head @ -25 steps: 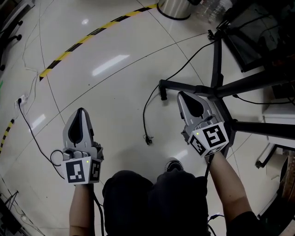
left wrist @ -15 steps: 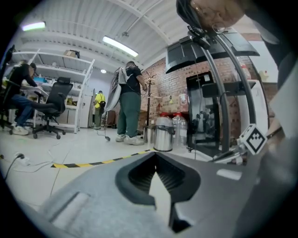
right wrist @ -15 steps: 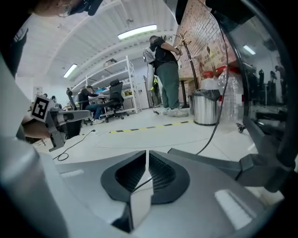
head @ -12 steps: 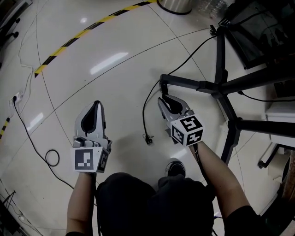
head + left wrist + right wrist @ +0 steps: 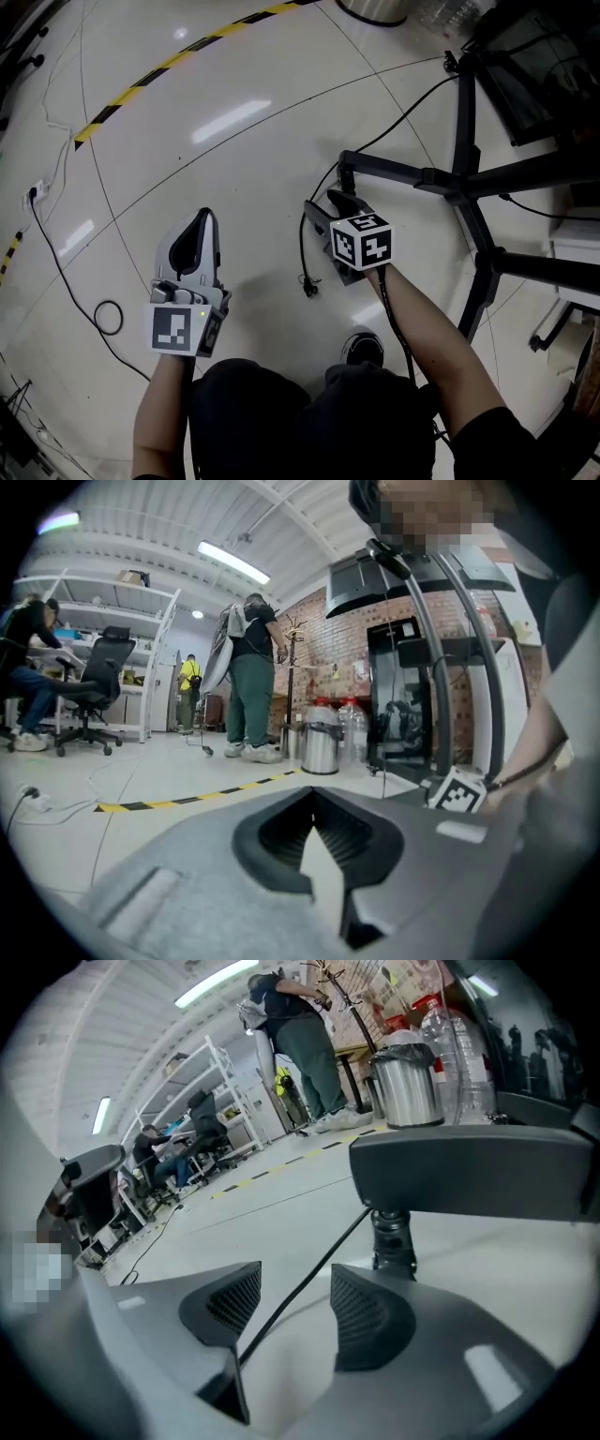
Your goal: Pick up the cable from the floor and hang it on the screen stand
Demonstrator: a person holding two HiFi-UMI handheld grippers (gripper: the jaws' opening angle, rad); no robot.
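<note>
Bringing the right gripper (image 5: 295, 1283) down over the cable (image 5: 328, 1256) and squeezing only once it sat squarely between the pads looked the surest way to pick it up, since a thin cord lying on the floor (image 5: 234, 187) could slip under the tips. Its jaws had just been opening and stood wide apart, with the cable running between them, touching neither pad, and on ahead towards the screen stand's leg (image 5: 469, 1171) just beyond the tips. The left gripper (image 5: 314, 794), off to the side and well apart from the cable, had its jaws together on nothing.
</note>
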